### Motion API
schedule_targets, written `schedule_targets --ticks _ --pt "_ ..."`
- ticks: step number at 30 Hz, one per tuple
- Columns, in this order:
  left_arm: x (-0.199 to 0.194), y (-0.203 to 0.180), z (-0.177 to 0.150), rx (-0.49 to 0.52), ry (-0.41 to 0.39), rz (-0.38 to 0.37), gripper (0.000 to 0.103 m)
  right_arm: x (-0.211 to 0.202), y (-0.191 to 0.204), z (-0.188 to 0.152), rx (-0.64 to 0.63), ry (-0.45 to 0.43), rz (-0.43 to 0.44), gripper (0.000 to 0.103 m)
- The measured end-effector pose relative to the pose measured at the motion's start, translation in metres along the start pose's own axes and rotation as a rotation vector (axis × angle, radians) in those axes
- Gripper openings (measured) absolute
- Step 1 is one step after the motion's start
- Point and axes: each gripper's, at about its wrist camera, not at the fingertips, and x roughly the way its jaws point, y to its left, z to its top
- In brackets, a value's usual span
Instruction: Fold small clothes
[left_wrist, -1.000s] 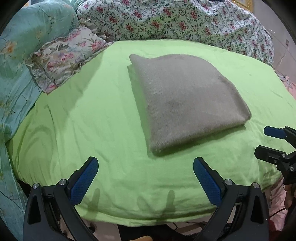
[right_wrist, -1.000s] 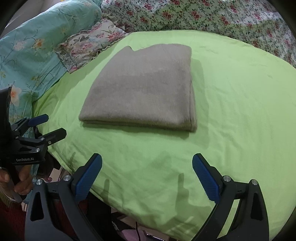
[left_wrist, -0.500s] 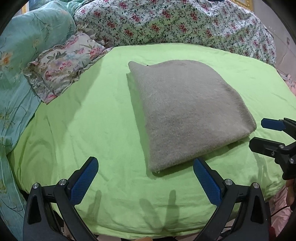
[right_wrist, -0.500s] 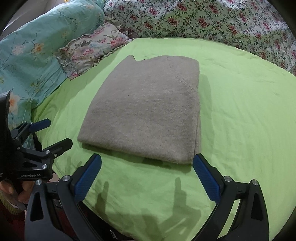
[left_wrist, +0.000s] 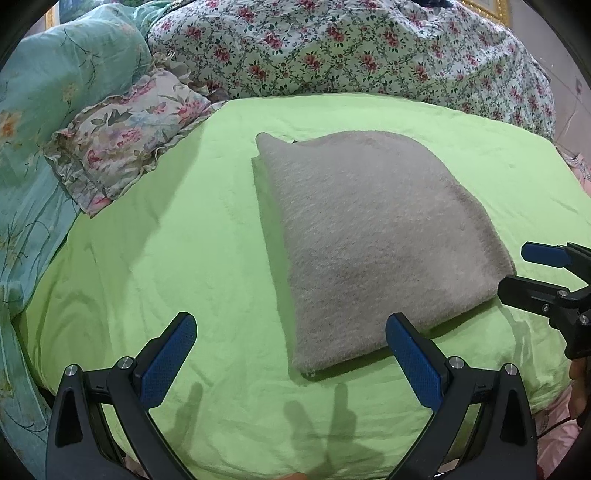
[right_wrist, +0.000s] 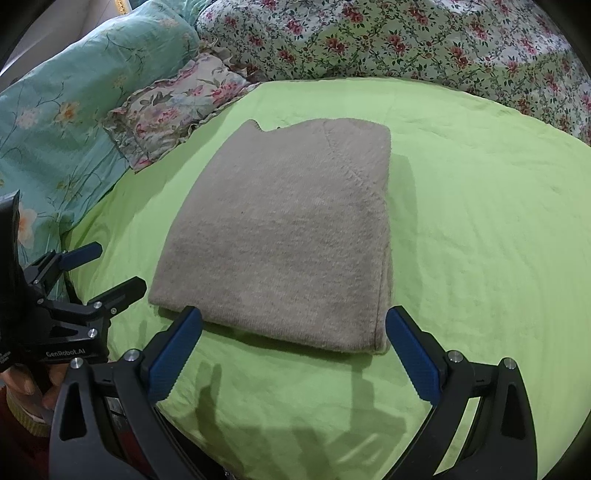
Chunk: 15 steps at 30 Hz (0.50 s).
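Note:
A grey knitted garment lies folded into a flat rectangle on the lime green sheet; it also shows in the right wrist view. My left gripper is open and empty, just short of the garment's near left corner. My right gripper is open and empty, its jaws on either side of the garment's near edge. Each gripper shows in the other's view: the right one beside the garment's right corner, the left one beside its left corner.
A frilled floral pillow and a teal floral quilt lie at the left. A red-flowered quilt is heaped along the back. The bed's front edge runs just under the grippers.
Both grippers have moved forward toward the garment, which now fills more of each view. The garment itself has not moved. Both stay open.

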Motion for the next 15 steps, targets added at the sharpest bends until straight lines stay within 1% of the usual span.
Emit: schedule_targets --ticks 15 --pt "0.0039 0.0015 0.0089 0.003 -0.008 -0.008 0.103 0.0018 -0.0038 0.0058 0.020 -0.001 0.000 0.100"
